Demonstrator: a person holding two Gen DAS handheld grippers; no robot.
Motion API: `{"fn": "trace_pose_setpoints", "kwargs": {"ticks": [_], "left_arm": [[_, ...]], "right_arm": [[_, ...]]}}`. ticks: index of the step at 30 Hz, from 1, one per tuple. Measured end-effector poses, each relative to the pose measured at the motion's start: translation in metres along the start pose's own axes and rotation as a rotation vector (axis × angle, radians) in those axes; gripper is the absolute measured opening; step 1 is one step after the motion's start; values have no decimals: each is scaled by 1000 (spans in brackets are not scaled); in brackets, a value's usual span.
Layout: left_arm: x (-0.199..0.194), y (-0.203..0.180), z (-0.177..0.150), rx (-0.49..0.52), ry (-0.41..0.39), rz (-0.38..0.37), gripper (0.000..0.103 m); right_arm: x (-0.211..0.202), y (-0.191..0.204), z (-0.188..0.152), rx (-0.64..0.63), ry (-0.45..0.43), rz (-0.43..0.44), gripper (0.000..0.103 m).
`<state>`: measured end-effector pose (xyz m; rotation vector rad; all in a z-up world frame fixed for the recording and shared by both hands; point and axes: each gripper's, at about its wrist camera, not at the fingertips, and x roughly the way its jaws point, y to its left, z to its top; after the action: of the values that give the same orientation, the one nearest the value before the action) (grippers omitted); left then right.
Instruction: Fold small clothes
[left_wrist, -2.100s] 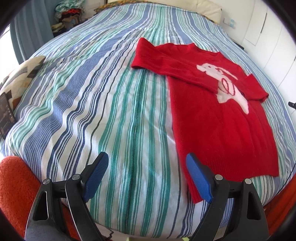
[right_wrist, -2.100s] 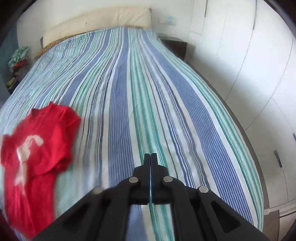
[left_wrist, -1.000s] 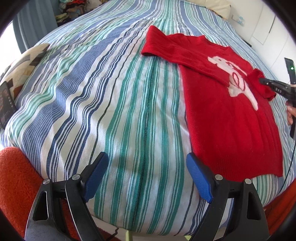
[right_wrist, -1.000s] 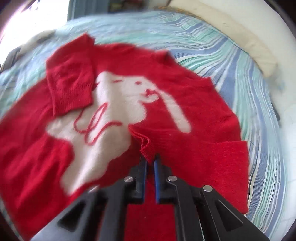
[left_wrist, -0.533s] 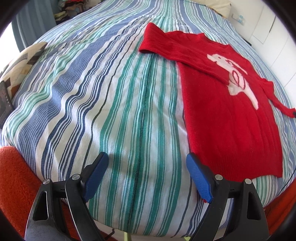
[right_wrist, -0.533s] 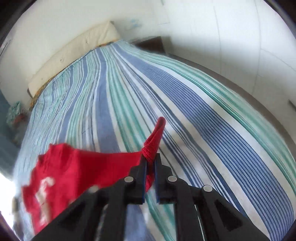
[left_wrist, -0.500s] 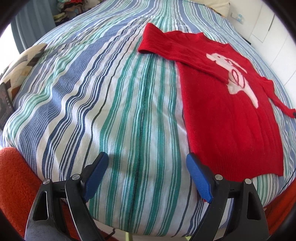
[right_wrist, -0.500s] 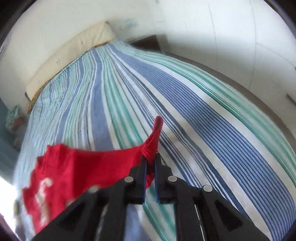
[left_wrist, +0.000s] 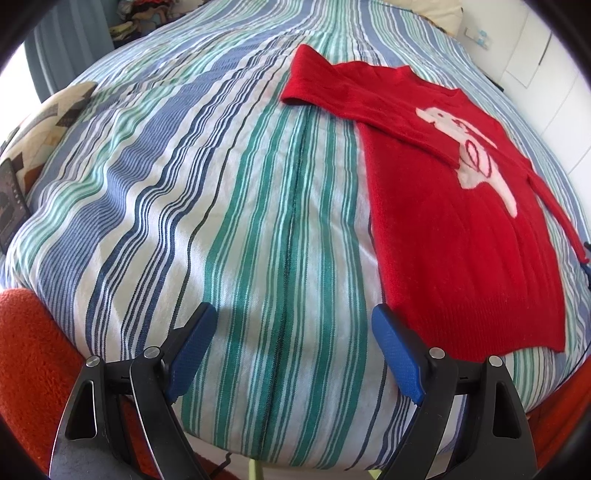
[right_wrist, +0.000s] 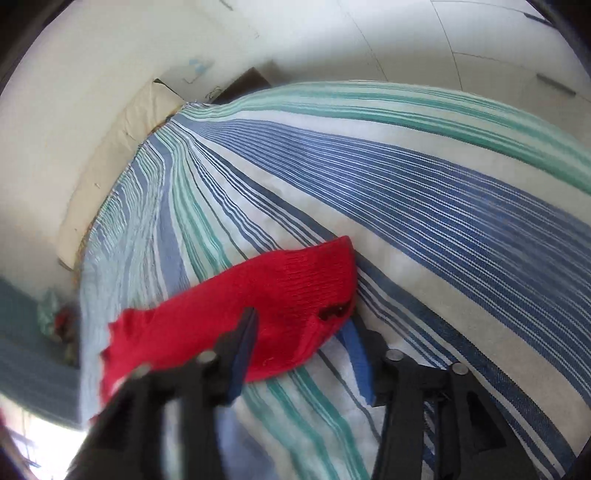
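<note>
Jaws of the right gripper (right_wrist: 301, 345) are opening, and the sweater's cuff (right_wrist: 295, 295) lies loose between them on the striped bed (right_wrist: 424, 206). Left gripper (left_wrist: 290, 345) hangs wide apart, empty, above the bed's edge, the red sweater (left_wrist: 454, 221) spread flat just beside it.

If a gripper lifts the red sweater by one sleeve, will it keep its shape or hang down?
Probably it will hang limp: the red sweater is soft knit lying flat on the striped bedspread. Its sleeve already drapes loosely between the opening right gripper. It looks light.
</note>
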<state>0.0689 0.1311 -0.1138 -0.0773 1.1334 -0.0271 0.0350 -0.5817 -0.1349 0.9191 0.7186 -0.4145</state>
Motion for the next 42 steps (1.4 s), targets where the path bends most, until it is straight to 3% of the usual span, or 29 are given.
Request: {"fn": "trace_pose_setpoints", "kwargs": {"ticks": [2,3,4,10,16,21,24,26,28,30,33,35,36,39,41,42], "left_arm": [[0,-2,0,8,-1,4,87],[0,-2,-1,12,-2,6,87],[-1,-2,-1,15,-3,9,87],[1,2,-1,-5,8,3,87],[4,-1,-1,17,18,18,88],[1,-1,0,26,14,19,87],[-9,-2,4,45,5,32,87],[-23,-9,14,103,-31,41,87],[-40,-24,29,203,-102,60,88],[-55,-47,48,330,-178,67,91],[-68,-93,78,541,-270,7,100],[-56,-130,91,712,-234,-100,101],[-44,-147,95,777,-214,-116,101],[10,-186,109,874,-136,-48,99],[45,-200,120,874,-75,-3,84],[62,-203,127,853,-29,10,82]], "right_arm": [[6,-4,1,42,17,28,52],[10,-5,1,54,32,18,40],[12,-4,2,52,43,-12,2],[3,8,5,-153,-3,-290,3],[13,5,3,-183,17,-331,3],[7,0,0,-188,-3,-316,2],[-1,-4,-5,-185,-14,-266,11],[-10,-8,-7,-165,-27,-236,27],[-24,-6,-9,-163,-55,-257,57],[-41,0,-12,-182,-98,-309,69],[-70,16,-17,-214,-143,-316,69],[-88,35,-26,-272,-150,-277,69],[-97,45,-34,-312,-152,-259,69],[-117,73,-67,-415,-155,-206,71],[-129,85,-95,-465,-154,-162,74],[-135,89,-110,-484,-159,-145,74]]}}
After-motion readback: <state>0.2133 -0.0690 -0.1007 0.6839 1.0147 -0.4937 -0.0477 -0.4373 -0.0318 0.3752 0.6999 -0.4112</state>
